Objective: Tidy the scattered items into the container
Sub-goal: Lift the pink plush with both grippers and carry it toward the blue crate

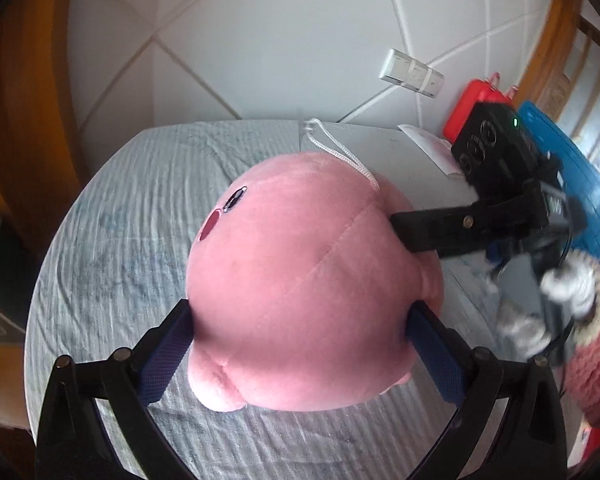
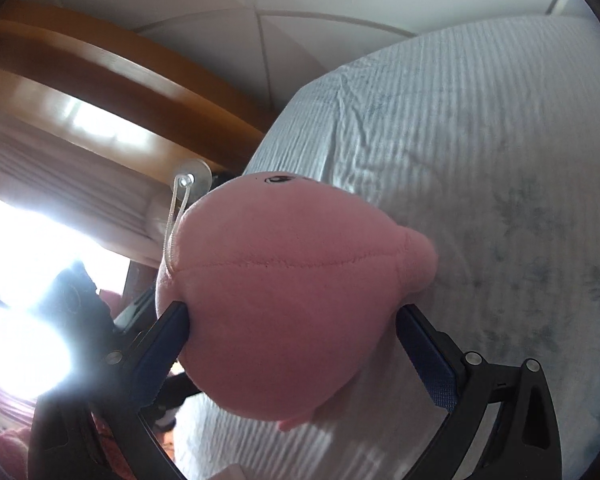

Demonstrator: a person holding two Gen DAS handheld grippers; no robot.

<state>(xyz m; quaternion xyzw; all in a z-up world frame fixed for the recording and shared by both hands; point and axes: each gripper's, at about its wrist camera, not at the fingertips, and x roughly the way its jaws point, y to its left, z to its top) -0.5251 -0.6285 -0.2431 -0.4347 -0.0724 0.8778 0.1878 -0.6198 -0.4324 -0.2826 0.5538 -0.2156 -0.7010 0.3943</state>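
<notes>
One pink plush | right gripper jaws clamp it | left gripper jaws spread wide around it, seemingly loose

The plush is pink with a dark-pink cheek patch and a black eye, on a white cord. The bed sheet is pale blue, ribbed, with faint grey-blue prints. Behind lie a red case and a blue one.

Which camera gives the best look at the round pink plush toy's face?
The left wrist view: the round pink plush toy shows one eye and a red cheek. The right wrist view shows it mostly from behind, with only a sliver of eye along its top edge.
</notes>
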